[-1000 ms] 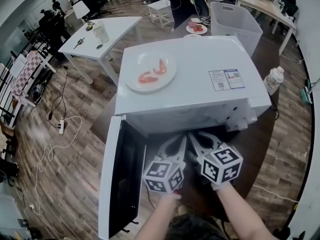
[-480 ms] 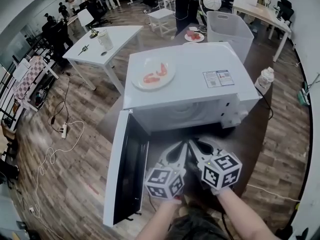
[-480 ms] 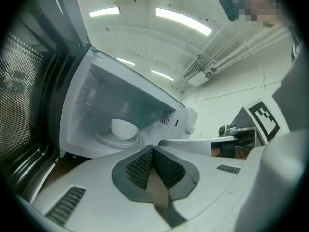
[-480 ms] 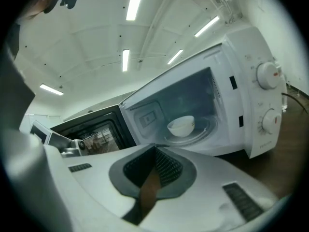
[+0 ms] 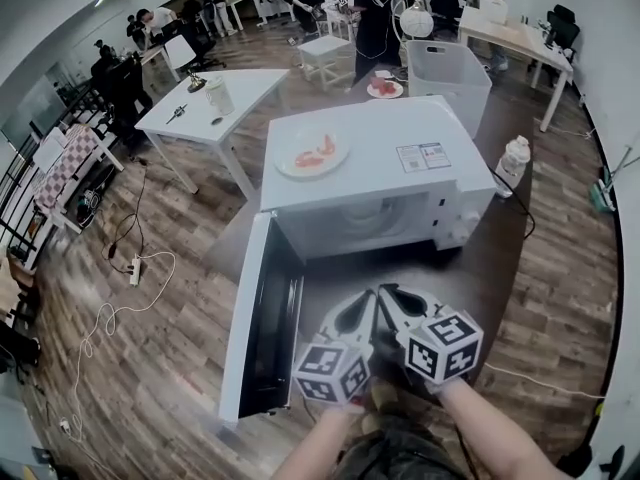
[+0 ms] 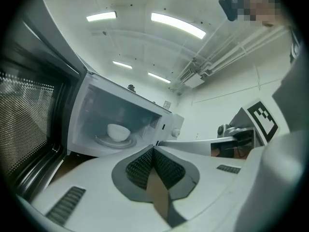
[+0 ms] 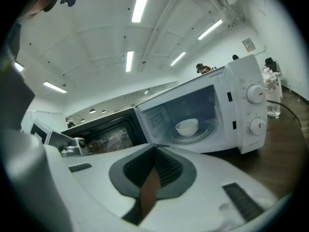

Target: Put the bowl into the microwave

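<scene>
**Head view.** A white microwave (image 5: 380, 158) stands on a dark brown table (image 5: 505, 268). Its door (image 5: 262, 333) is swung wide open toward 7 o'clock of the body. On the roof, a plate (image 5: 312, 156) bearing red food lies at 9 o'clock of the centre, and a printed label (image 5: 422, 156) lies at 3 o'clock. A clear bottle (image 5: 511, 160) stands near the oven at 3 o'clock, a white bin (image 5: 447, 73) at 1 o'clock, and a white side table (image 5: 215, 103) at 10 o'clock, well apart. **Gripper views.** The bowl (image 7: 187, 126), white and upright, sits inside the cavity on the glass turntable (image 7: 207, 130), about at its centre. The two control dials (image 7: 255, 94) are at 3 o'clock of the cavity. The left gripper (image 6: 153, 151) is clenched, its ribbed pads meeting at the tip with nothing between them. The right gripper (image 7: 154, 149) is likewise clenched and empty. Both point at the open cavity from 6 o'clock of the oven, side by side. They are outside the opening and apart from the bowl, which neither one touches.
</scene>
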